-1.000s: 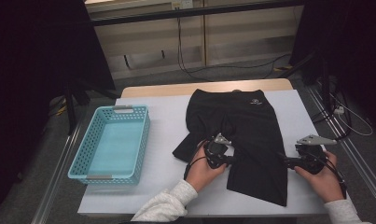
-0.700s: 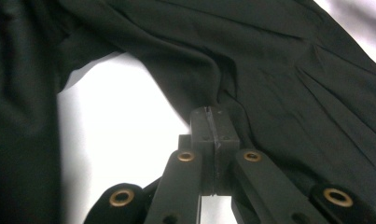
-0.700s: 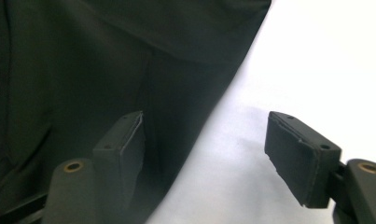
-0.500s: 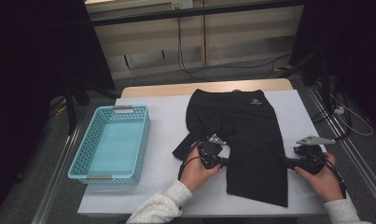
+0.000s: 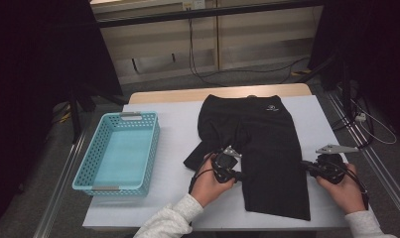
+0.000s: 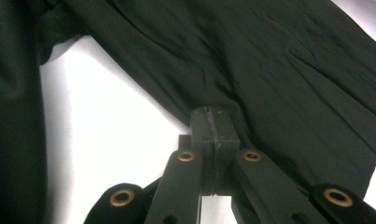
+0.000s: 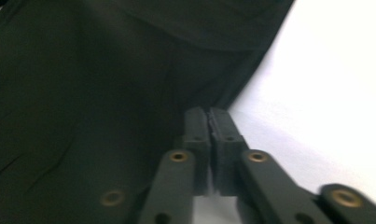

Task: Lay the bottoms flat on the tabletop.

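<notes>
Here both hands lie low near the white table's front edge, the left gripper and right gripper each clamped tight on the black fabric shorts' leg edges.

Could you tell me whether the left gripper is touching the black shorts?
Touching. In the left gripper view, the left gripper has its jaws closed on the edge of the black shorts.

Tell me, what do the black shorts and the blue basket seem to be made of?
The black shorts look like a thin, matte woven or knit fabric: soft creases show and the edges lie limp on the table. The blue basket seems moulded plastic, probably rigid, with a regular lattice of holes in its walls.
</notes>
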`<state>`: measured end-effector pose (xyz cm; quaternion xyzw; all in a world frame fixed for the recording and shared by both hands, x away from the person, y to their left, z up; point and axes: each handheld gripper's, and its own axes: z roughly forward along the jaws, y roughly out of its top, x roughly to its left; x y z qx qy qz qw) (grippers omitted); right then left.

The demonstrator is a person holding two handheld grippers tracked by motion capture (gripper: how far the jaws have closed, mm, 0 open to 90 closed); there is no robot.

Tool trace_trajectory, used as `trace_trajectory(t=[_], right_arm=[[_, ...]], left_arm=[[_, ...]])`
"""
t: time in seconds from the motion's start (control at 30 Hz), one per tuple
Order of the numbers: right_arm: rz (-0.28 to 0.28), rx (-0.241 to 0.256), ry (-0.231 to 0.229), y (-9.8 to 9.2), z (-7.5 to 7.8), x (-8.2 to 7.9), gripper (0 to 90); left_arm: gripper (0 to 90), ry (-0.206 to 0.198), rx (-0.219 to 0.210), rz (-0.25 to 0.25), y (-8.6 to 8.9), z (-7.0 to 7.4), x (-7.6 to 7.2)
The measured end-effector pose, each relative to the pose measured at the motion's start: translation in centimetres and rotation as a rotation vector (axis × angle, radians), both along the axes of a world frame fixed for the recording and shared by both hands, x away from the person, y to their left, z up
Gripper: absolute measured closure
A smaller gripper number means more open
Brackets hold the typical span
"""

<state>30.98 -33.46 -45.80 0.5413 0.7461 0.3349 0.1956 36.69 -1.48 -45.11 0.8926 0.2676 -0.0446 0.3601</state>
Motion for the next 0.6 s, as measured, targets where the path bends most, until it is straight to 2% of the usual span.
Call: trace_trajectory(t=[0.23,0.47,0.6], right_arm=[[-0.003,-0.022,0.02,-0.8,0.4,-0.2,90.0],[-0.007,-0.022,0.013,-1.2,0.5,-0.3,90.0],[0.005,-0.041,0.018,-0.9,0.5,-0.3,90.0]], left_arm=[[90.0,0.0,0.001,-0.034,-0.5,0.1,-0.6],[90.0,0.001,-0.006,-0.039,-0.8,-0.1,-0.8],[90.0,0.001,-0.008,-0.034,-0.8,-0.1,-0.9]])
